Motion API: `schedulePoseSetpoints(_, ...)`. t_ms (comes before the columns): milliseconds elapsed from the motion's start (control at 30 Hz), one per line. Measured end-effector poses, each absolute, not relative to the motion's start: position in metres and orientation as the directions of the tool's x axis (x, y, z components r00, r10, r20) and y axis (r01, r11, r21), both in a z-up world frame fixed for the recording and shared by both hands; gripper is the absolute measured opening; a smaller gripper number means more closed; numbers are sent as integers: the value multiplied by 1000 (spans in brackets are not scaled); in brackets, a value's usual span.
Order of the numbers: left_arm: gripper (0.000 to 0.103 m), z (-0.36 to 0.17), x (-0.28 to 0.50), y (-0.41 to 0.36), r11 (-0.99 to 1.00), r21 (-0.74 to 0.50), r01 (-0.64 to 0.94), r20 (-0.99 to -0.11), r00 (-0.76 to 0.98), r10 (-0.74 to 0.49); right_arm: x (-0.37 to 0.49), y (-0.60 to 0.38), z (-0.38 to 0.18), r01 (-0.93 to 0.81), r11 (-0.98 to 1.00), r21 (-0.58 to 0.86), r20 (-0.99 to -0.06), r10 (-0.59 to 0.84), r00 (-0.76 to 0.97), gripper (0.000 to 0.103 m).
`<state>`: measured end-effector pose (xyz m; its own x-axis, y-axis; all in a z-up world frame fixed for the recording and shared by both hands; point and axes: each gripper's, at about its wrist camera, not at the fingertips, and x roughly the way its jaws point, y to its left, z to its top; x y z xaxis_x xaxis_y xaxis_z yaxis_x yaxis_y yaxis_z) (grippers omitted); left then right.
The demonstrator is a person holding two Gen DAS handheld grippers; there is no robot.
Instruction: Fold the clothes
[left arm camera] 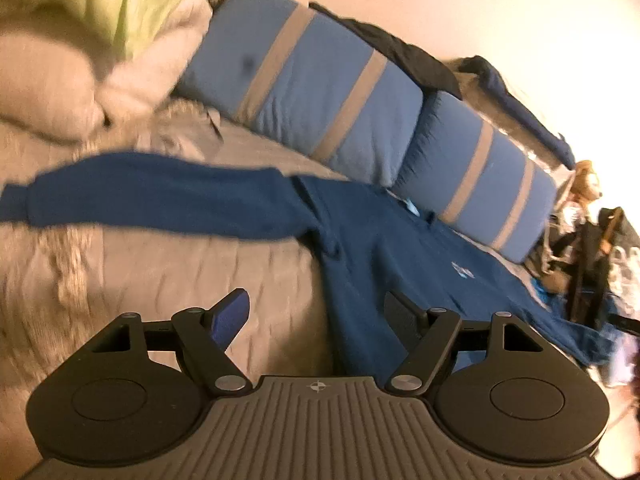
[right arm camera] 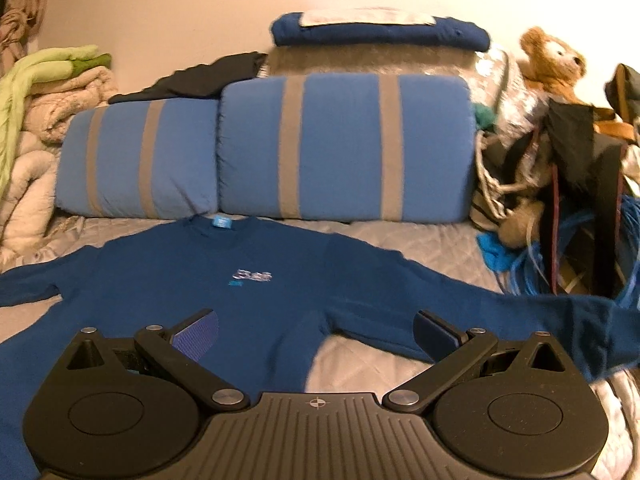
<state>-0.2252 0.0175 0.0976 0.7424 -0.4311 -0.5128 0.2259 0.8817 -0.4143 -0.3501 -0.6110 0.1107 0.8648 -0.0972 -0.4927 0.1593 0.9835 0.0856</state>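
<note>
A blue sweatshirt (right arm camera: 248, 280) lies flat, front up, on a grey quilt (right arm camera: 420, 236), collar toward two striped blue cushions (right arm camera: 344, 144). All positions below are taken from the sweatshirt.

Left of it, in the right wrist view: a heap of beige bedding (right arm camera: 36, 148) with green cloth (right arm camera: 52, 68) on top. One sleeve (right arm camera: 28, 284) runs out toward that heap. In the left wrist view the same sleeve (left arm camera: 152, 196) lies stretched across the quilt (left arm camera: 180, 280), away from the body (left arm camera: 384, 256).

Behind the collar: the cushions stand side by side, touching, with a dark garment (right arm camera: 200, 76) draped over the left one. Above the right cushion sits a folded blue item (right arm camera: 380, 34).

On the chest: a small pale logo (right arm camera: 252, 276); a light blue label (right arm camera: 222, 222) shows inside the collar.

Right of it: the other sleeve (right arm camera: 520, 312) extends outward, its cuff end (blurred) hanging at the quilt's edge. Beyond lie a teddy bear (right arm camera: 552, 64) and a pile of dark bags and blue cord (right arm camera: 576, 200).

Left gripper (left arm camera: 316, 312): jaws spread wide, holding nothing, above the sweatshirt's side edge, one finger over quilt, the other over cloth.

Right gripper (right arm camera: 316, 332): jaws spread wide, holding nothing, over the body near the right armpit.
</note>
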Motion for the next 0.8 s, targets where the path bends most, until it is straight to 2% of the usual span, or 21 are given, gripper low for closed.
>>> schedulePoseSetpoints(233, 74, 61, -229, 17, 784, -569, 248, -543, 603, -585, -355, -624, 100, 184, 973, 137, -510, -91, 856, 103)
schedulePoseSetpoints(600, 72, 16, -218, 12, 583, -790, 191, -443, 479, -758, -337, -607, 97, 142, 977, 159, -513, -41, 858, 103)
schedulePoseSetpoints(800, 68, 15, -216, 7, 536, -817, 212, -404, 454, -795, -336, -599, 97, 134, 978, 158, -517, -34, 855, 103)
